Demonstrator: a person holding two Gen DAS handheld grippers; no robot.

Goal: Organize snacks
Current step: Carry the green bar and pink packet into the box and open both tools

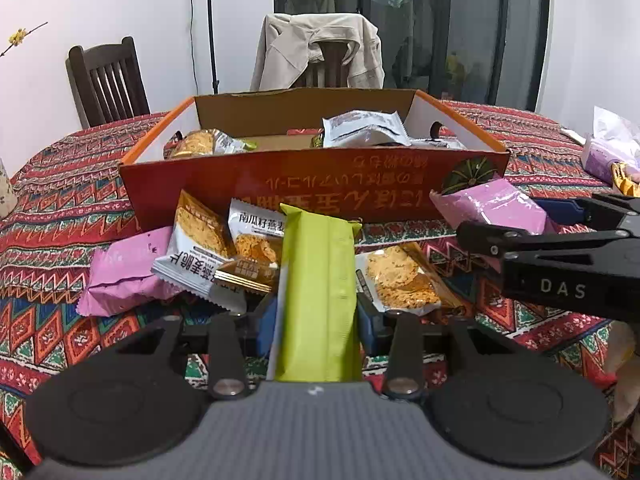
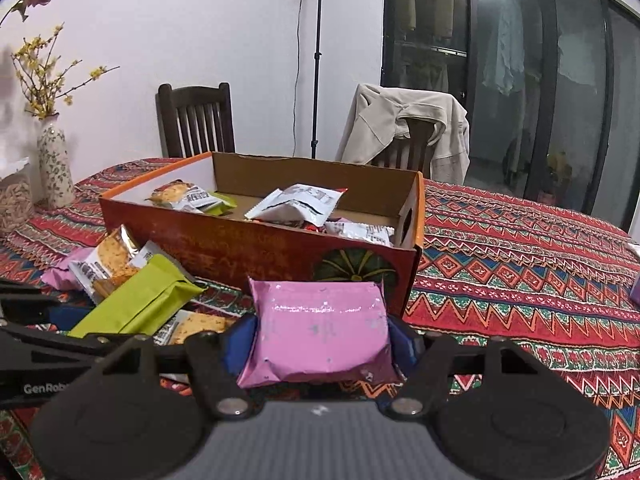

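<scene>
**2 grippers, 2 packets, 1 box**

The left gripper (image 1: 318, 320) has its blue pads pressed against both long sides of a green packet (image 1: 320, 292), whose far end points toward the orange cardboard box (image 1: 280, 180). No earlier picture is on hand, so only the grip itself can be told. The right gripper (image 2: 320, 340) clamps a pink packet (image 2: 320, 332) across its width, held just in front of the box's near wall, close to the printed fan emblem (image 2: 356, 268).

The box sits on a table under a red patterned cloth (image 2: 520, 272). Inside it lie several snacks, among them a white-and-grey pouch (image 2: 298, 204) and a cracker packet (image 2: 176, 196) at the left end. In front of the box, loose on the cloth, lie more cracker packets (image 1: 200, 240) and a 2nd pink packet (image 1: 124, 276).

Behind the table stand 2 dark wooden chairs; a beige jacket (image 1: 320, 52) hangs over 1. A flowered vase (image 2: 54, 164) stands at the far left.
</scene>
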